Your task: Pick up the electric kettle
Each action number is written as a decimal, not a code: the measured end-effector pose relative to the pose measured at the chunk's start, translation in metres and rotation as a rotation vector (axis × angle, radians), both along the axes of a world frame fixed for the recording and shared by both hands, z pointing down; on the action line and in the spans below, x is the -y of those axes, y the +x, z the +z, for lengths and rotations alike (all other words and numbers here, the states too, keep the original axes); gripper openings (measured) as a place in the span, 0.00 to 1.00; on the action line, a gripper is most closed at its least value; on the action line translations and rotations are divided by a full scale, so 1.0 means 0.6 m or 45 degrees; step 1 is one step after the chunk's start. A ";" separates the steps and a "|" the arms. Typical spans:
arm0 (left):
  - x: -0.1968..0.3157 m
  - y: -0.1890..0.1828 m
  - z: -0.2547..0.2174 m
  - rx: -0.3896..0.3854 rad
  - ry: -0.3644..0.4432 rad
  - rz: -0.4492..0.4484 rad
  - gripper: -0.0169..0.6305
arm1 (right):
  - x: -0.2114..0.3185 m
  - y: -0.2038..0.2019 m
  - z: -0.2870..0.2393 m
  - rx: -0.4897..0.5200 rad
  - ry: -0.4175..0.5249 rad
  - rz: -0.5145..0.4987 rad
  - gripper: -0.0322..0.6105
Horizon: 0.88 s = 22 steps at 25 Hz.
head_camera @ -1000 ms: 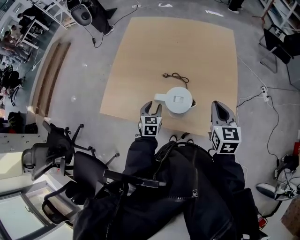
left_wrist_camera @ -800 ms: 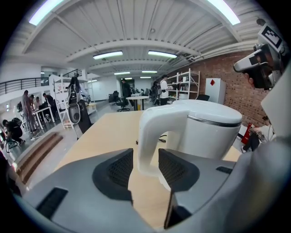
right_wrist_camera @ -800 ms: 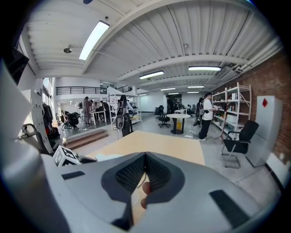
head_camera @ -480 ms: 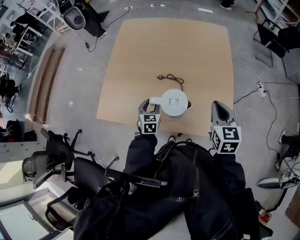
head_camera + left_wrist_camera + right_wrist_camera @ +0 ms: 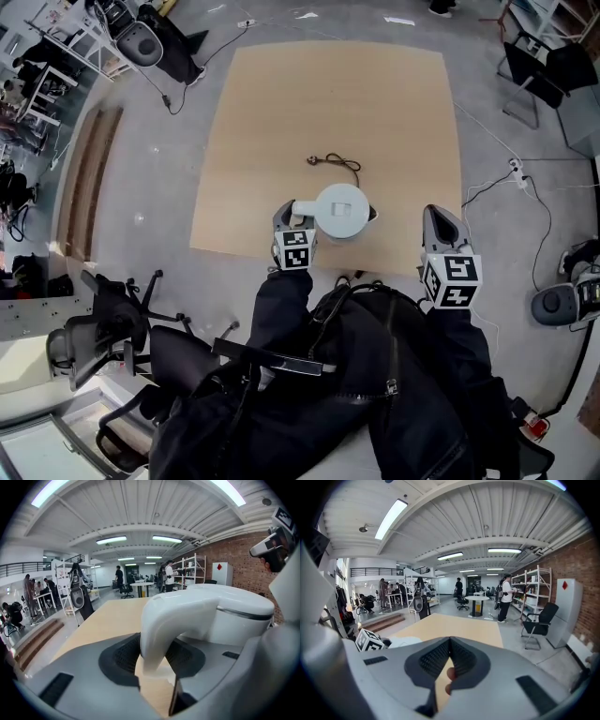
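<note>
So the kettle [image 5: 341, 210] sits on the wooden counter [image 5: 281, 112], lid up, with its cord [image 5: 337, 164] lying loose just past it. The left gripper [image 5: 289, 212] is right up against it. Its fingers [image 5: 119, 660] are spread apart, and the white handle [image 5: 164, 620] comes down between them. The grip part of the handle runs roughly upright, crossing the gap between the pads, so a squeeze would land across it and not along it.

From the fingers, the kettle's body is off to the right-hand finger's side and a bit beyond the tips. The handle arches over from the body's top edge into the gap. Honestly I can't tell if the pads are touching the plastic yet. There's counter showing in the gap below the handle, and it doesn't look clamped to me.

The right gripper [image 5: 449, 653] is nowhere near, hanging off to the kettle's other side and further back. Its fingers are pressed together on nothing.

My guess is this is a left-hand job. Close on the handle first, then lift straight up. The body's weight hangs to one side of the grip, so I'd expect it to tip if the hold is loose.
</note>
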<state>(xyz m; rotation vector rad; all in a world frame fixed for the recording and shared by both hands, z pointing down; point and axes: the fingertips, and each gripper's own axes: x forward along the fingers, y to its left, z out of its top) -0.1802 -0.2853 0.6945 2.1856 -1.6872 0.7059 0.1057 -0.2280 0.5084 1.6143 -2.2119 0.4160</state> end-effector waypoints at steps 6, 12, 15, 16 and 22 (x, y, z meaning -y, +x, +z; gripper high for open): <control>0.004 0.000 0.002 0.029 0.024 0.000 0.25 | 0.000 0.010 0.004 0.002 -0.001 0.018 0.05; 0.002 0.004 -0.005 0.003 0.054 0.009 0.25 | -0.003 0.016 0.005 0.003 -0.005 0.029 0.05; -0.001 0.008 -0.009 -0.015 0.080 0.010 0.25 | -0.008 0.018 0.008 0.007 -0.005 0.029 0.05; 0.001 0.009 -0.011 -0.024 0.083 0.009 0.25 | -0.008 0.019 0.008 0.009 -0.005 0.031 0.05; 0.013 0.015 -0.017 -0.102 0.067 -0.007 0.25 | -0.005 0.019 0.006 0.009 -0.002 0.029 0.05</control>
